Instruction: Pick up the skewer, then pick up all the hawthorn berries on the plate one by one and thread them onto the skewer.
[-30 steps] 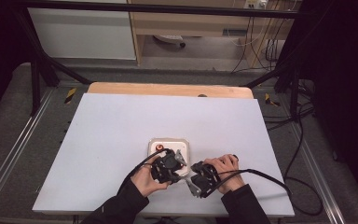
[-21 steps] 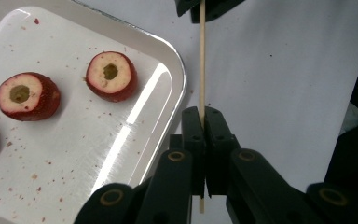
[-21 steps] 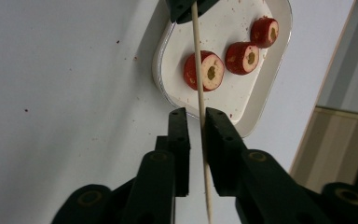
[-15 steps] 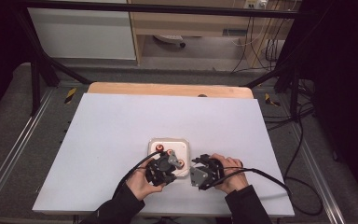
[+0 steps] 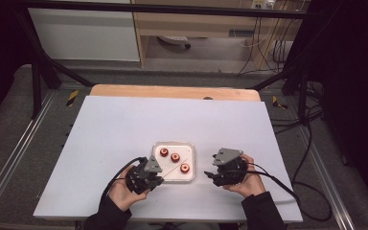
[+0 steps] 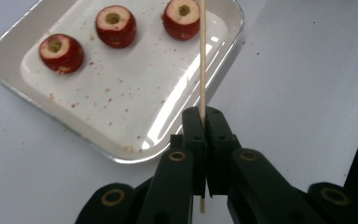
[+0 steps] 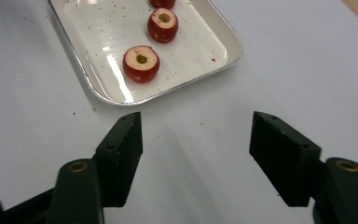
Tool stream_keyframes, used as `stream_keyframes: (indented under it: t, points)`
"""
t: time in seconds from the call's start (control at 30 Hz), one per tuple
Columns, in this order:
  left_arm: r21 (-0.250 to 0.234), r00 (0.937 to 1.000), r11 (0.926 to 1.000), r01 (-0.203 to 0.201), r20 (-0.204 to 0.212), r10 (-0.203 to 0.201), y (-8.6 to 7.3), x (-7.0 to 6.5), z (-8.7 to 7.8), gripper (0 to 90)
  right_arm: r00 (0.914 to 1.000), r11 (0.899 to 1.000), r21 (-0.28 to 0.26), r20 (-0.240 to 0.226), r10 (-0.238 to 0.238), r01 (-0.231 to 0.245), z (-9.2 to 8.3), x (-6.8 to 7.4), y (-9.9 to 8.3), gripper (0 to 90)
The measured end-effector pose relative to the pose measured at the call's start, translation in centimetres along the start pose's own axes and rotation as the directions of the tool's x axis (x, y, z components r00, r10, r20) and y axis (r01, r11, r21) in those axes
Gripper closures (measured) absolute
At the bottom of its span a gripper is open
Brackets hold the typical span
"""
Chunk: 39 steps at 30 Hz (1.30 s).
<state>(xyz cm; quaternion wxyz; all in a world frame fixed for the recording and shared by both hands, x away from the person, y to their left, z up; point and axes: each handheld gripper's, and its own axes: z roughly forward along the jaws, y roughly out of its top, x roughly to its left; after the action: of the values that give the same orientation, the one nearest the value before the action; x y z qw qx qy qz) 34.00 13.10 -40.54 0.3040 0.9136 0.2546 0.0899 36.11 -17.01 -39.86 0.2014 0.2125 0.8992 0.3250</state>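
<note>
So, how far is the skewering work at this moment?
Done: the left gripper is shut on the wooden skewer. In hand: the right gripper has just been opening, with nothing between its jaws. Left: all three cored red fruit pieces lie loose in the white tray; none is on the skewer yet.

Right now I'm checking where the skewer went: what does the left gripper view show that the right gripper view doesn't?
The left gripper view has the left gripper shut on a thin wooden skewer that reaches over the tray, with three cored red fruit pieces. The right gripper view has the right gripper, its jaws just opening with nothing between them. Both share the white tray and the pale table.
</note>
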Motion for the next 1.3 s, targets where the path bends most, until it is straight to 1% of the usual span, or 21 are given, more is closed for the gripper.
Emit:
stream_keyframes:
  t: [0.03,0.1,0.2,0.23,0.33,0.37,0.4,0.43,0.47,0.5,0.53,0.63,0.67,0.73,0.8,0.83,0.97,1.0,1.1,1.23,1.3]
  points:
    - [0.0,1.0,1.0,0.0,0.0,0.0,0.0,0.0,0.0,88.3,0.9994,0.999,0.002,-0.002,0.034,-0.034,0.0,-0.1,-0.1,32.4]
    - [-0.026,0.9997,0.9994,0.023,-0.011,-0.024,-0.7,0.3,-0.4,88.3,0.9961,0.996,0.014,-0.008,0.087,-0.087,0.1,-0.2,-0.1,28.8]
    - [-0.069,0.9984,0.9962,0.052,-0.019,-0.054,-1.9,0.7,-0.9,88.2,0.9907,0.991,0.016,-0.019,0.135,-0.135,0.2,-0.3,0.1,25.1]
    - [-0.093,0.9967,0.993,0.073,-0.029,-0.076,-2.7,1.0,-1.2,88.2,0.9878,0.988,0.012,-0.02,0.155,-0.154,0.3,-0.4,0.1,23.1]
    - [-0.117,0.9952,0.9892,0.088,-0.032,-0.092,-3.4,1.2,-1.4,88.2,0.9773,0.977,0.031,-0.023,0.21,-0.21,0.5,-0.6,0.5,16.4]
    - [-0.113,0.9925,0.9867,0.117,-0.025,-0.12,-3.8,1.2,-1.5,88.3,0.9746,0.974,0.04,-0.026,0.223,-0.221,0.6,-0.7,0.6,14.1]
    - [-0.132,0.9938,0.986,0.102,-0.031,-0.106,-4.1,1.4,-1.5,88.3,0.9712,0.971,0.051,-0.031,0.236,-0.234,0.7,-0.8,0.7,12.1]
    - [-0.123,0.9883,0.9814,0.147,-0.022,-0.151,-4.4,1.2,-1.7,88.2,0.9677,0.967,0.063,-0.038,0.249,-0.247,0.9,-0.8,0.9,10.2]
    - [-0.133,0.9896,0.9815,0.137,-0.023,-0.142,-4.6,1.3,-1.7,88.2,0.9677,0.967,0.063,-0.038,0.249,-0.247,0.9,-0.8,0.9,10.2]
    - [-0.141,0.9916,0.9826,0.121,-0.029,-0.126,-4.8,1.5,-1.7,88.2,0.9644,0.964,0.072,-0.044,0.261,-0.257,1.0,-0.9,1.0,8.5]
    - [-0.162,0.9927,0.9806,0.11,-0.03,-0.117,-4.9,1.6,-1.7,88.2,0.9608,0.96,0.081,-0.048,0.273,-0.269,1.1,-0.9,1.3,7.2]
    - [-0.179,0.9917,0.9766,0.119,-0.028,-0.126,-5.2,1.7,-1.9,88.2,0.9502,0.951,0.077,-0.065,0.305,-0.3,1.4,-1.0,2.2,3.8]
    - [-0.181,0.9916,0.9764,0.118,-0.03,-0.126,-5.3,1.8,-1.9,88.2,0.9476,0.949,0.079,-0.071,0.312,-0.306,1.5,-1.0,2.4,3.2]
    - [-0.192,0.9909,0.9739,0.122,-0.034,-0.131,-5.5,1.8,-2.0,88.2,0.9478,0.949,0.078,-0.075,0.31,-0.304,1.5,-0.9,2.6,3.0]
    - [-0.194,0.9907,0.9731,0.124,-0.031,-0.133,-5.6,1.9,-1.9,88.2,0.9447,0.947,0.08,-0.084,0.317,-0.311,1.7,-0.8,2.9,2.2]
    - [-0.191,0.99,0.9737,0.124,-0.042,-0.135,-5.7,1.9,-1.9,88.2,0.9437,0.947,0.079,-0.09,0.318,-0.312,1.9,-0.8,3.0,2.1]
    - [-0.192,0.9894,0.9729,0.13,-0.04,-0.14,-6.0,2.0,-1.7,88.2,0.9411,0.944,0.087,-0.093,0.325,-0.317,2.3,-0.5,3.7,1.5]
    - [-0.193,0.9892,0.9725,0.131,-0.039,-0.141,-6.0,2.0,-1.7,88.2,0.9375,0.942,0.092,-0.103,0.333,-0.324,2.5,-0.5,4.0,1.2]
    - [-0.194,0.9894,0.9723,0.13,-0.038,-0.14,-6.1,2.0,-1.6,88.2,0.9358,0.939,0.102,-0.097,0.339,-0.329,2.8,-0.4,4.6,1.0]
    - [-0.194,0.9885,0.9712,0.139,-0.033,-0.148,-6.3,2.1,-1.6,88.2,0.9367,0.939,0.118,-0.102,0.335,-0.323,3.2,-0.4,5.1,0.6]
    - [-0.194,0.9881,0.9708,0.14,-0.035,-0.15,-6.4,2.1,-1.6,88.2,0.9345,0.936,0.134,-0.105,0.34,-0.326,3.6,-0.3,5.5,1.2]
